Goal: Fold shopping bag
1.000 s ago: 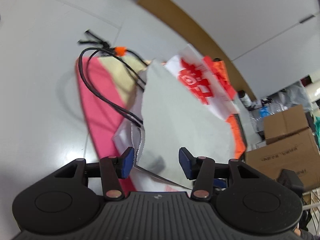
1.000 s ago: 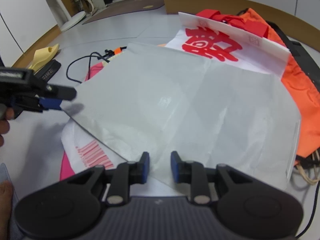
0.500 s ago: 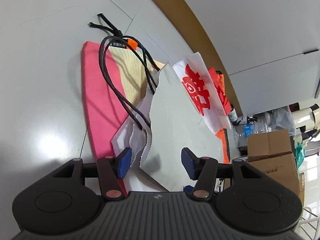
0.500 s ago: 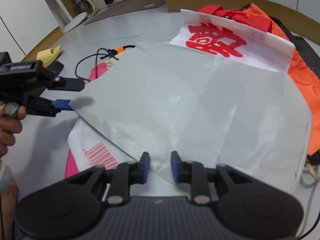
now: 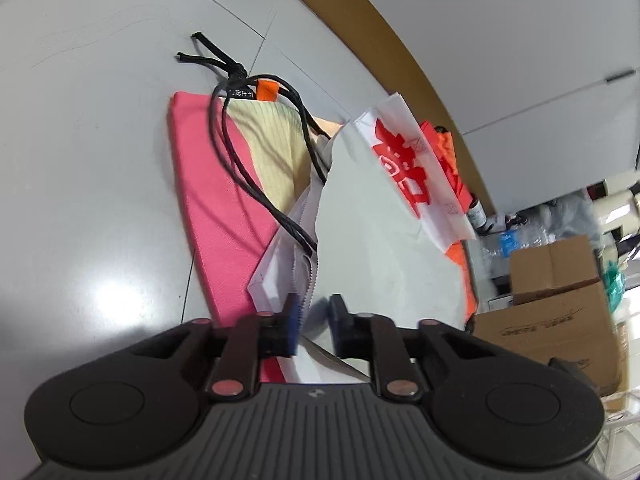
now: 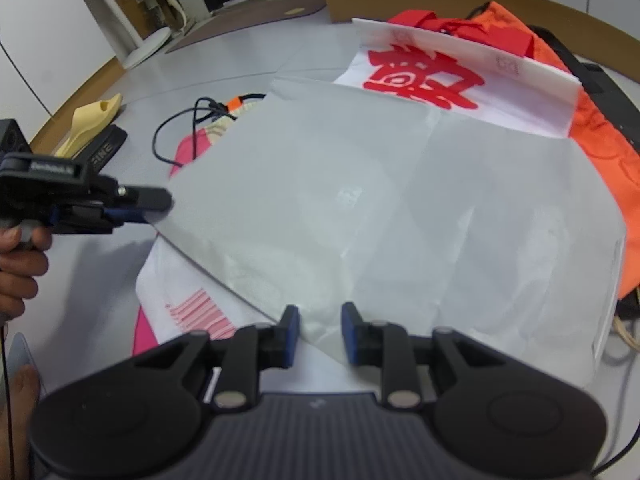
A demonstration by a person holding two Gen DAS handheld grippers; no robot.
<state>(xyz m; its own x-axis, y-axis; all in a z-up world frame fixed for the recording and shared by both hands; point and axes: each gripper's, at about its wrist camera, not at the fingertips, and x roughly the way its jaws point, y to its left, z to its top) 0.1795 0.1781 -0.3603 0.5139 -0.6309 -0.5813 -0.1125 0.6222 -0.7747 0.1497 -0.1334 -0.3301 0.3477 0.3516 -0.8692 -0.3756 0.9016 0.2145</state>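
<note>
A pale grey shopping bag lies spread over other bags on the grey table, its near edge lifted. My left gripper is at the bag's left corner. Its jaws are closing, with that corner between the blue pads. The right wrist view shows the same gripper pinching the corner from the left, held by a person's hand. My right gripper stands narrow at the near edge, with crumpled bag fabric filling the gap between its pads.
Under the grey bag lie a white bag with a red character, an orange bag, a white bag with pink stripes and a pink pouch with black cords. Cardboard boxes stand beyond the table edge.
My left gripper sank toward the bag's left corner and its jaws went from wide apart to nearly together on it. The right gripper kept its place and width.
</note>
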